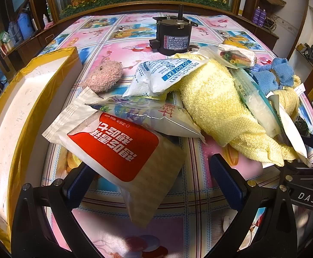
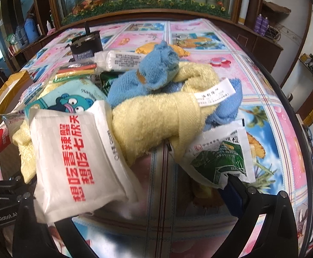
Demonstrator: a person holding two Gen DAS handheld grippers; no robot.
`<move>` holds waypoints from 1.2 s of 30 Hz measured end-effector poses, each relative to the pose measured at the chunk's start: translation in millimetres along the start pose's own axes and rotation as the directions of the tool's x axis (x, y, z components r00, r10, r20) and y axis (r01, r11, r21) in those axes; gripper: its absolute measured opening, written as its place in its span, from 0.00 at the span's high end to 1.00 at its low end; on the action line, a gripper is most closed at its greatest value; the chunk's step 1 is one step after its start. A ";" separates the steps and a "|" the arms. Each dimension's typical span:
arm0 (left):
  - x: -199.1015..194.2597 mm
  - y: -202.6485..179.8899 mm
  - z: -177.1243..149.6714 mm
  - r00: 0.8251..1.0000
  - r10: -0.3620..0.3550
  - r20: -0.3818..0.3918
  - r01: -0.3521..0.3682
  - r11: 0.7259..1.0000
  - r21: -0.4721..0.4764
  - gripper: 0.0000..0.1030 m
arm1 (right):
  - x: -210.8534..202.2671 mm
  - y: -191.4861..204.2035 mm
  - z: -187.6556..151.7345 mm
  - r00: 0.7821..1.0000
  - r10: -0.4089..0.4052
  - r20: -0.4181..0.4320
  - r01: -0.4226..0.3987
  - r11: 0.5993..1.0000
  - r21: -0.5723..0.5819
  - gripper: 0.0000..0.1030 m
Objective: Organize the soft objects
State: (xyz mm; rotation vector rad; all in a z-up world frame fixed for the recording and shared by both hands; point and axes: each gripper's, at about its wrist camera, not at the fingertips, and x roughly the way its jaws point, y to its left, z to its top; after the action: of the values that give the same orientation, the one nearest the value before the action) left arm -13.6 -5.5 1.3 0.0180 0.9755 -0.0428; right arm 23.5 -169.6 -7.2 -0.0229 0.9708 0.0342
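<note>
A fluffy yellow towel (image 1: 216, 107) is heaped mid-worktop (image 1: 147, 232) among glossy crinkled packets; the left tool (image 1: 152, 176) and right tool (image 2: 147, 195) are held apart, unclamped.

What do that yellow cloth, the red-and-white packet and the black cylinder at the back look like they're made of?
Yellow cloth: terry cotton by its looped, fuzzy pile. Red-and-white packet: thin plastic film, slightly glossy, with crimped sealed edges. Black cylinder: probably a small motor, hard matte casing with a metal top plate and shaft.
</note>
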 end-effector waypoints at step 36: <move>3.9 -1.7 2.9 0.999 0.030 0.030 -0.028 0.999 -0.046 0.00 | -9.2 -4.2 -14.9 1.000 -0.018 -0.003 0.018 1.000 0.019 0.00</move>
State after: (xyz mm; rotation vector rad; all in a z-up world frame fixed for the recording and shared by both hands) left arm -9.1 -7.5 -0.3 -0.0107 0.9453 0.0058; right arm 6.1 -174.5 -8.0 -0.0139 0.9739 0.0079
